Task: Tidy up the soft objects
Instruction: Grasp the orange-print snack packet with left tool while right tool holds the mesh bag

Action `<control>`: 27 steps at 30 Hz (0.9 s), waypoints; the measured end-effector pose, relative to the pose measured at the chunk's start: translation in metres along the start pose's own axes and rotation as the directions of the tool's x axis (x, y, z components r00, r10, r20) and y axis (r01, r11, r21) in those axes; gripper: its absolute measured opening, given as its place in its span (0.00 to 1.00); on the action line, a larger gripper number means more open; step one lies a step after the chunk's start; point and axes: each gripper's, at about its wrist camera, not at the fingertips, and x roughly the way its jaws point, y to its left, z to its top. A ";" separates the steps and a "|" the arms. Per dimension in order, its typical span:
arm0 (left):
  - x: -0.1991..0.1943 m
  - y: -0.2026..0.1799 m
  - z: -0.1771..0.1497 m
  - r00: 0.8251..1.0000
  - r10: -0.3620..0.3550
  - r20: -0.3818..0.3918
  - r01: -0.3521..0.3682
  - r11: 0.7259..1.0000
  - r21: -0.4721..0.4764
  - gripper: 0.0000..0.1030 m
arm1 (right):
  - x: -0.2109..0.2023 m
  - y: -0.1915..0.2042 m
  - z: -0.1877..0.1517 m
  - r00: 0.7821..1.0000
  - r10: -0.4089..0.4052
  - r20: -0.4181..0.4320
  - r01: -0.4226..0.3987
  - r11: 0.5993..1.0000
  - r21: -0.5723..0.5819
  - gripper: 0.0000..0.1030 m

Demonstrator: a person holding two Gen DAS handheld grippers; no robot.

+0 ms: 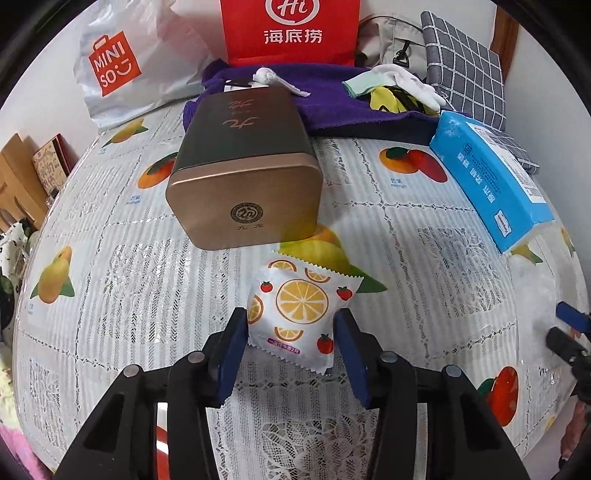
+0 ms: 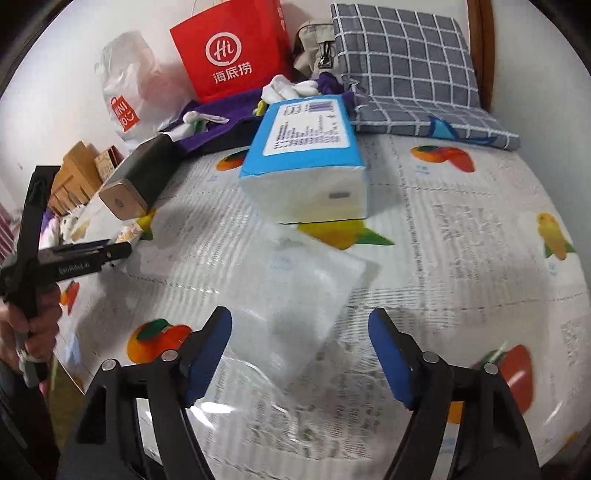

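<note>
1. L gripper (image 1: 291, 350) sits low over the surface (image 1: 424, 258), jaws either side of a small white sachet (image 1: 301, 314) printed w/ orange slices and strawberries. Pads look to be touching its two edges, so it's grasping the sachet (a light pinch; packet isn't visibly squashed). Sachet lies on the fruit-print cloth, just in front of the tin.
2. R gripper (image 2: 299, 354) has jaws released, spread wide, nothing pressed between them. A clear, near-transparent plastic pouch (image 2: 295, 295) lies flat on the surface under and ahead of the jaws; blurred, contents can't be made out.
3. A hand (image 2: 33, 325) at the left edge of the R wrist view grips the L tool's handle.
4. Mid-distance: a bronze-capped dark tin (image 1: 240, 166) lies on its side, cap end toward the L camera. A blue-and-white tissue pack (image 2: 306, 162) lies to its right, well apart from the sachet.
5. Further back: purple towel (image 1: 332, 107) w/ white gloves (image 1: 410, 83) and a small rolled white cloth (image 1: 267, 75) on it.
6. Rearmost: red paper bag (image 1: 290, 31), white Miniso plastic bag (image 1: 125, 70), grey checked cushion (image 2: 406, 62) against the wall.
</note>
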 end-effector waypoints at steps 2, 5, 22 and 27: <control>0.000 0.000 0.000 1.000 -0.003 0.004 0.003 1.000 0.003 0.44 | 0.013 0.009 0.001 1.000 -0.022 -0.017 0.022 1.000 -0.011 0.76; 0.000 0.000 -0.001 1.000 -0.017 0.008 0.017 1.000 0.006 0.40 | 0.022 0.025 0.001 0.997 -0.072 -0.003 0.071 0.996 -0.049 0.91; -0.008 0.018 -0.003 0.995 -0.096 0.002 0.096 0.994 -0.058 0.21 | 0.024 0.057 0.002 0.994 -0.106 0.038 0.111 0.979 -0.173 0.06; -0.019 0.026 -0.003 0.995 -0.103 0.017 0.104 0.991 -0.082 0.21 | 0.010 0.057 0.005 0.998 -0.035 0.050 0.042 0.988 -0.148 0.06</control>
